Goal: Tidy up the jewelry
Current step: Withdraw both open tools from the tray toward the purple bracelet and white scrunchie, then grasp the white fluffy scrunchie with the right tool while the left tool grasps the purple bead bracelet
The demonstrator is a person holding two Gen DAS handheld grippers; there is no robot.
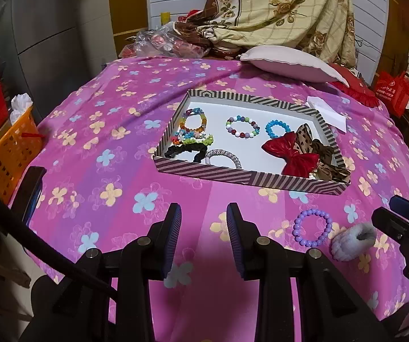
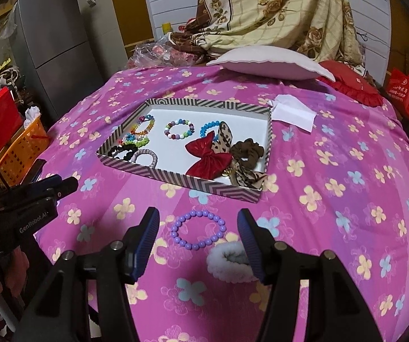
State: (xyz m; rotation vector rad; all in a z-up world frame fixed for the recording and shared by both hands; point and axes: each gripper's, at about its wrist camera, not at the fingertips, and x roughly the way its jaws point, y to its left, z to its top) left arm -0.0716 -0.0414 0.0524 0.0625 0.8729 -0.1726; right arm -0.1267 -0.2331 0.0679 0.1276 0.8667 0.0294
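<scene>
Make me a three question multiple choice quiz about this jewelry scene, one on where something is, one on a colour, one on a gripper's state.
1. Where does the purple bead bracelet lie?
A. inside the striped tray
B. on the bedspread in front of the tray
C. on the pillow

2. What colour is the bow in the striped tray?
A. red
B. green
C. yellow

3. How does the right gripper stand?
A. shut on the bracelet
B. shut on the fluffy scrunchie
C. open, holding nothing

Answers: 1 B, it rests on the pink bedspread outside the tray's near wall. 2 A, the bow is plainly red. 3 C, its fingers stand apart above the bracelet and the fluffy scrunchie, gripping neither.
</scene>
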